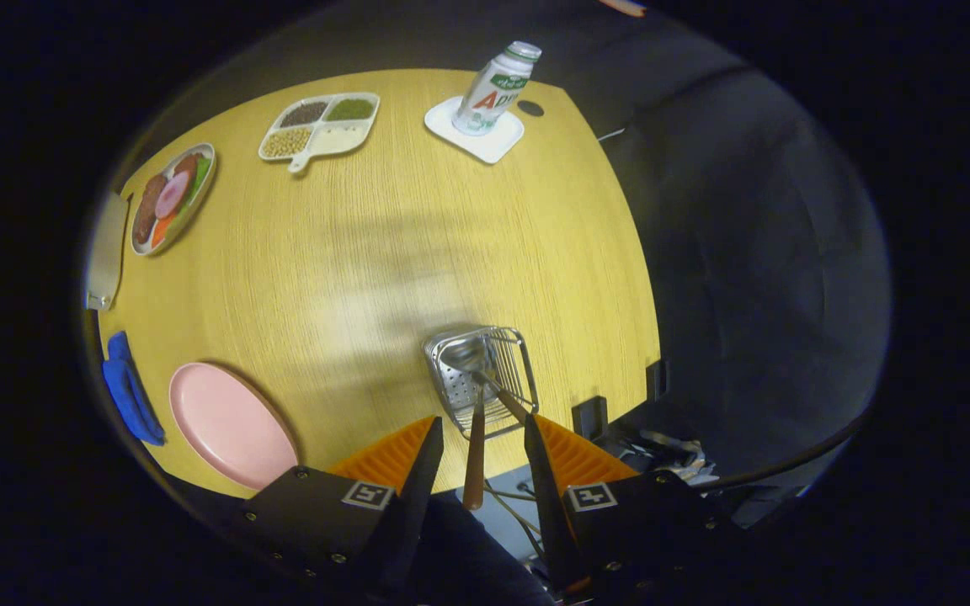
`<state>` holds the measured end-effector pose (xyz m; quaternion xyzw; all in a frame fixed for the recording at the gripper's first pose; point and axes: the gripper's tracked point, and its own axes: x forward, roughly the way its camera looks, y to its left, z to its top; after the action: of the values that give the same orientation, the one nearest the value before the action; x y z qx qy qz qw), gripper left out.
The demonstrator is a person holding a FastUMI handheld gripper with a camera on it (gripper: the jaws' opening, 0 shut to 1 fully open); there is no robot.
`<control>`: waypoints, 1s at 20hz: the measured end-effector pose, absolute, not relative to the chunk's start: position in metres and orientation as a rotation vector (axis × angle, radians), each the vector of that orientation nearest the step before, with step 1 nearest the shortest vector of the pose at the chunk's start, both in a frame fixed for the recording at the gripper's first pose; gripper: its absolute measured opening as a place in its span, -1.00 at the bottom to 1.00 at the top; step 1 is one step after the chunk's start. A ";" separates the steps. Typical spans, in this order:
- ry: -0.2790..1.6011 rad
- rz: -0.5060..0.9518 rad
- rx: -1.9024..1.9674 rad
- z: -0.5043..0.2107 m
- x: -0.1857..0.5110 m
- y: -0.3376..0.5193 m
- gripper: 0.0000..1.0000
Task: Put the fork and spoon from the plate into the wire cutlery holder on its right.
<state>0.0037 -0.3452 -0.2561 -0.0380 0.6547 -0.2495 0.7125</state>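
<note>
The jaws point(477, 438) stand open above the near edge of the table point(384, 252), gripping nothing. Between the two fingers a brown-handled utensil point(474, 454) hangs free, touching neither finger; its handle runs down toward the camera and its metal end reaches into the holder point(481, 379). Whether it is the fork or the spoon I cannot tell for sure, though a rounded metal bowl shows at the holder's far left corner. A second brown handle point(508, 402) leans beside the first, slanting right toward the right finger, its metal end also inside the holder. Both pieces are thus in the holder, handles sticking out over its near rim.

The holder is a wire basket with a perforated metal floor, standing on the table just ahead of the fingertips. To its left, well apart, lies the pink plate point(231, 425), bare, near the table's near left edge. A blue cloth point(130, 396) lies just left of the plate.

At the far side of the table a bottle point(498, 88) stands on a white coaster point(475, 133). Left of it sits a divided tray point(322, 126) holding beans and grains in separate compartments. Farther left, an oval dish point(173, 198) of food lies near the table's left edge.
</note>
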 end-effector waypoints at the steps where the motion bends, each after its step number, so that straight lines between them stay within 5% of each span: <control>1: 1.383 -0.560 -0.082 -0.249 0.011 -0.345 0.21; 20: 0.130 -0.457 -0.090 -0.007 0.076 -0.245 0.20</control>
<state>0.0761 -0.2450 -0.0065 -0.0443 0.0644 -0.2261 0.9710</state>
